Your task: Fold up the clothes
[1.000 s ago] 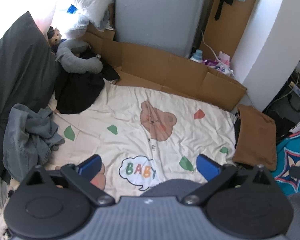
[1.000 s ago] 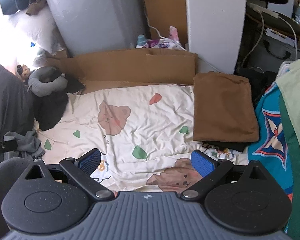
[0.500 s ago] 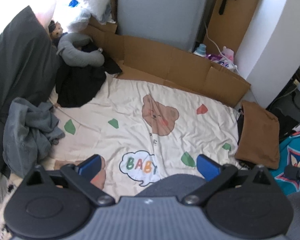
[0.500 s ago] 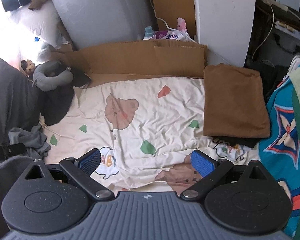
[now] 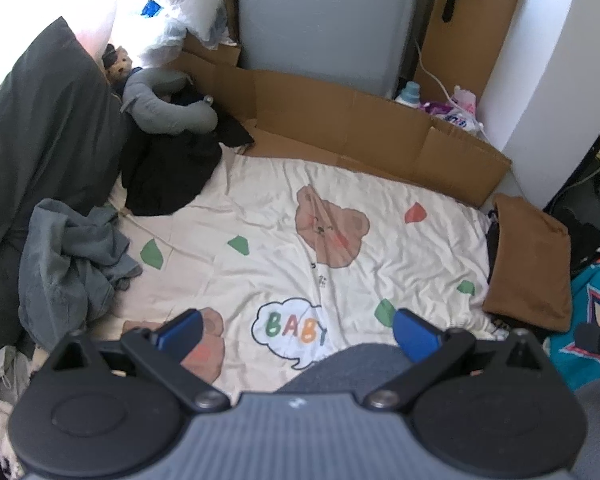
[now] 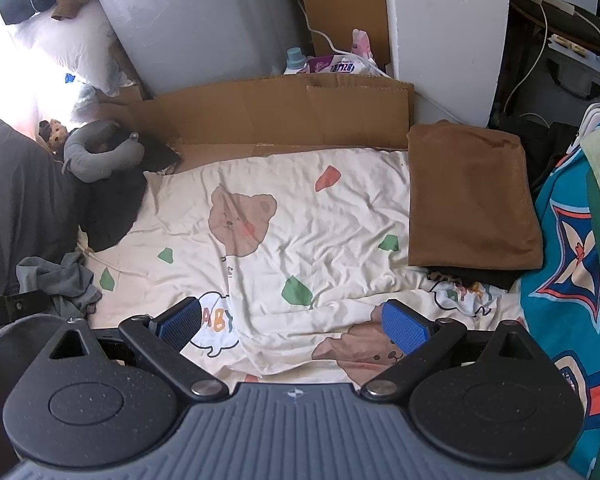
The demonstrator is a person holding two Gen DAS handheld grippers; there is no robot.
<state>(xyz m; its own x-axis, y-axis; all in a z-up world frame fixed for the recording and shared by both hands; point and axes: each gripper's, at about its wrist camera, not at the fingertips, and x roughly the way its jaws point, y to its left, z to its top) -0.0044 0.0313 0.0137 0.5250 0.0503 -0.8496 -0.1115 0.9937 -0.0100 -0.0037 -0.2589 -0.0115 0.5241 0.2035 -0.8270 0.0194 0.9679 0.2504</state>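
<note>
Cream bear-print bed sheet (image 5: 284, 236) lies bare mid-bed; one folded brown cloth (image 6: 470, 196) sits done at its right edge. Crumpled grey garment (image 5: 68, 264) and black garment (image 5: 168, 176) wait at left. Left gripper (image 5: 296, 326) and right gripper (image 6: 292, 322) hover released, empty.

Held side by side above the bedding with nothing between the blue ribbed pads: black two-finger left gripper (image 5: 296, 330) spread wide, black two-finger right gripper (image 6: 294, 325) likewise, apparently touching nothing.
</note>
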